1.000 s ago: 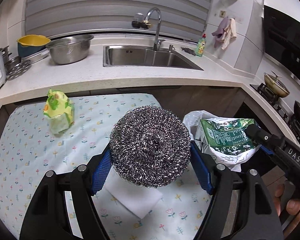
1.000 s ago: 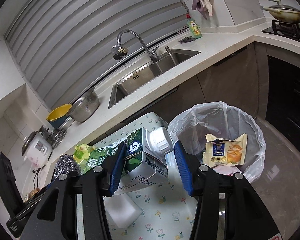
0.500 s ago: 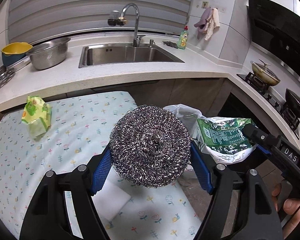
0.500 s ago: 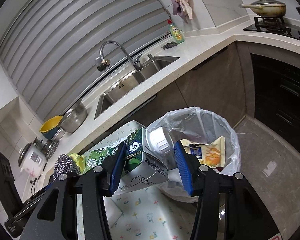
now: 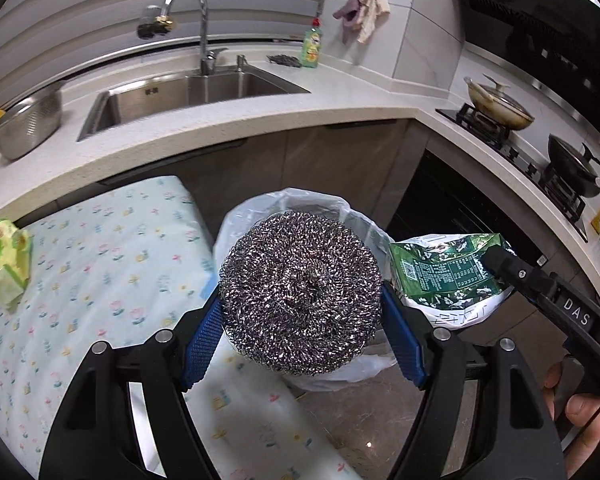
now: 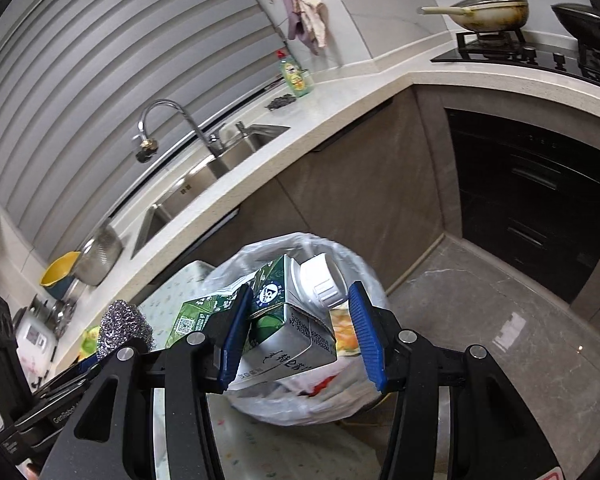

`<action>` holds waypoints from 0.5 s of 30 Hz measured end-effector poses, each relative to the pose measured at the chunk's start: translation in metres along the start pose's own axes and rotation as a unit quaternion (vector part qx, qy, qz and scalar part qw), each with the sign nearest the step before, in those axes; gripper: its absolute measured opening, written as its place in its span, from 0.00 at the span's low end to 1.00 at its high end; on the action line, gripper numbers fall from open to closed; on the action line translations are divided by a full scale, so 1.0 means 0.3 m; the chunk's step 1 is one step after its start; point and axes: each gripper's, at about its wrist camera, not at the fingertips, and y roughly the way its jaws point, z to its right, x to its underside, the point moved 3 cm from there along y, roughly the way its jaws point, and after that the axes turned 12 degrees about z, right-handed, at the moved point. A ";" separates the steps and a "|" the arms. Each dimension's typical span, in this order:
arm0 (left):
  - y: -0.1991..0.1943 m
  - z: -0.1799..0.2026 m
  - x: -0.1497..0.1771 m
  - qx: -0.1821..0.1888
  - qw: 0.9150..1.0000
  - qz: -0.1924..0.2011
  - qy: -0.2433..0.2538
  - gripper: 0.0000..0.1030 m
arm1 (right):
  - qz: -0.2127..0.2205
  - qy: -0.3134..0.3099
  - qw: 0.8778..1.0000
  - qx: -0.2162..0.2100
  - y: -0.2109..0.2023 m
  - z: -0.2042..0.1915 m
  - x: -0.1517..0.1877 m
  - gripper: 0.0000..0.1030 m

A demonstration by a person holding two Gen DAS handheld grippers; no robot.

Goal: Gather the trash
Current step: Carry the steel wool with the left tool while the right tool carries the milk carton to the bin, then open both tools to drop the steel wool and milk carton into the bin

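My left gripper [image 5: 300, 320] is shut on a round steel wool scrubber [image 5: 300, 292], which hangs in front of the white-bagged trash bin [image 5: 240, 220] just past the table's right edge. A crumpled green milk carton [image 6: 288, 332] with a white cap sits in my right gripper [image 6: 296, 328], above the bin's bag [image 6: 268, 404]. A yellow snack packet [image 6: 346, 336] lies inside the bin. In the left wrist view the carton [image 5: 448, 276] shows to the right of the scrubber. The scrubber [image 6: 124, 326] also appears at the lower left of the right wrist view.
A green-yellow packet [image 5: 4, 256] lies on the floral-cloth table [image 5: 100, 280] at the left. Behind run a white counter [image 5: 260, 120] with a sink [image 5: 196, 92], a metal colander [image 5: 28, 124] and a stove with pans [image 5: 500, 108]. Grey floor [image 6: 480, 312] lies right of the bin.
Both grippers have moved right, off the table and toward the bin, each still holding its item. The bin now sits directly behind the scrubber and under the carton.
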 end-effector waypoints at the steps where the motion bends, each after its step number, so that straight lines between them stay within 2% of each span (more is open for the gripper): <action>1: 0.024 0.010 0.004 0.004 1.000 -0.004 0.001 0.69 | -0.001 0.001 1.000 0.004 0.013 0.010 0.002 0.46; 10: 0.217 0.048 0.045 0.033 0.998 -0.043 0.018 0.71 | -0.014 0.004 0.999 0.042 0.135 0.117 0.032 0.46; 15: 0.222 0.017 0.031 0.027 0.999 -0.018 -0.008 0.86 | -0.025 0.001 0.999 0.038 0.192 0.109 0.050 0.46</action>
